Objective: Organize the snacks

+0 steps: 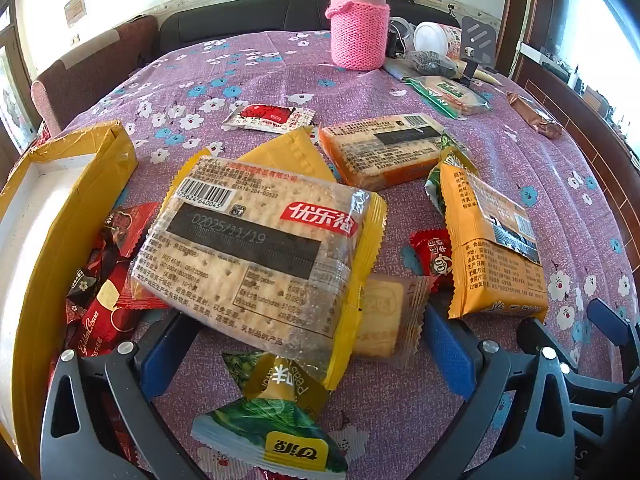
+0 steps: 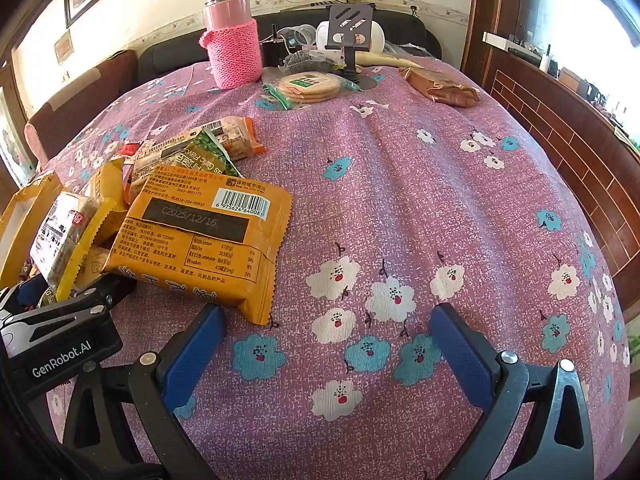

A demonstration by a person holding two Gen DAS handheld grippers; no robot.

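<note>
A purple flowered cloth covers the surface (image 2: 400, 208), with a dark sofa and a pink knit-sleeved flask (image 1: 359, 28) at the far edge. At far left sits the yellow box (image 1: 52, 216), open and white inside, apparently the place for the snacks. Beside it lie red chocolate wrappers (image 1: 108, 280), then the clear-and-yellow cracker pack (image 1: 256, 256), tilted and resting on other packets, with a green packet (image 1: 272, 424) below it and a small biscuit (image 1: 384, 312) to its right. Further right lie two orange cracker packs (image 1: 492, 252), one flat, one propped.

The left gripper (image 1: 304, 352) has its blue pads wide apart, straddling the near edge of the cracker pack; nothing is clamped. I judge the step to be taking this pack: slide the pads forward to the pack's middle, close on its sides gently so the crackers do not crack, then lift clear of the packets underneath before swinging to the box.

The right gripper (image 2: 328, 344) hangs low over bare cloth, fingers spread and empty, just beside the nearer orange pack.
</note>
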